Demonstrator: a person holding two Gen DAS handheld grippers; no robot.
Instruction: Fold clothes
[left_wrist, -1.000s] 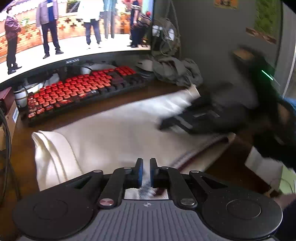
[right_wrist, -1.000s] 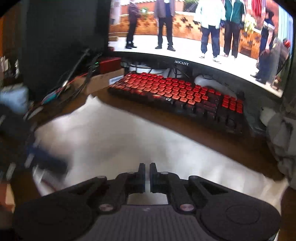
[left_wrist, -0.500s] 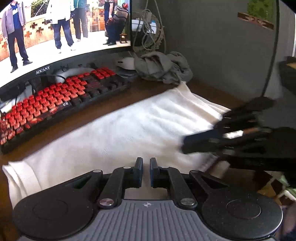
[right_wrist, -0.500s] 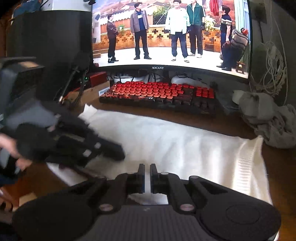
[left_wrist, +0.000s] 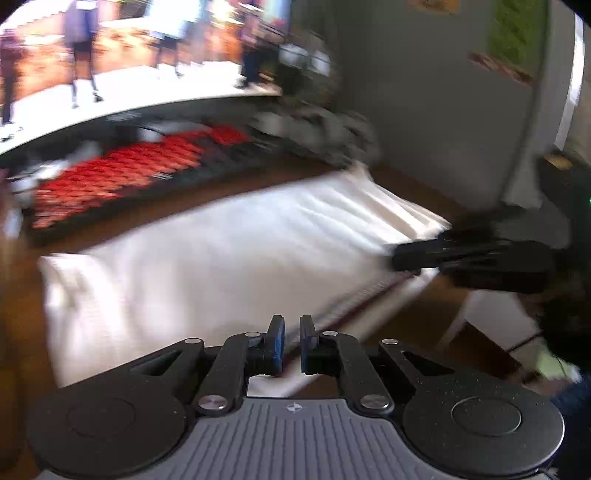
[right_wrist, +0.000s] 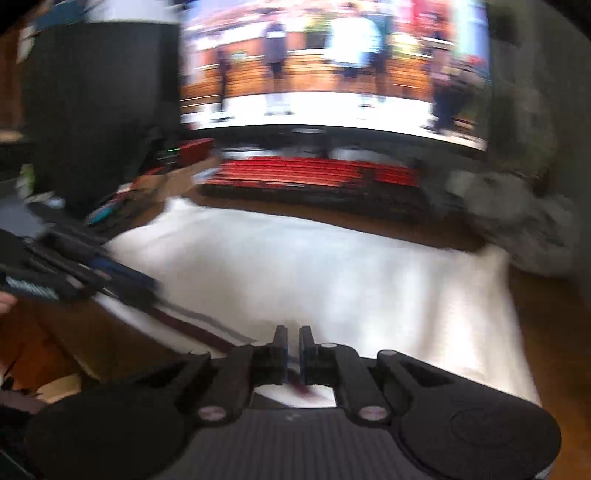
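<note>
White garment (left_wrist: 207, 258) spread flat on the wooden desk (left_wrist: 122, 225), near side of the red keyboard (left_wrist: 122, 173); stacked layers at its right end suggest it is already folded at least once. A dark stripe runs along its near hem. Left gripper (left_wrist: 291, 345) sits at the near edge, jaws narrow with a small gap; whether cloth lies between them cannot be told. Right gripper (right_wrist: 291, 350) stands likewise at the near hem, jaws narrow, grip on the hem uncertain. In the left view the right gripper (left_wrist: 417, 254) meets the garment's right end; in the right view the left gripper (right_wrist: 122, 284) meets its left end. Two tools spaced along one edge probably allow that edge to be lifted evenly for a fold. Beyond: monitor (right_wrist: 332, 74), grey cloth heap (right_wrist: 517, 221) far right. Compared with half a second earlier, both views are motion-blurred and the opposite gripper lies closer to the cloth's margin.
</note>
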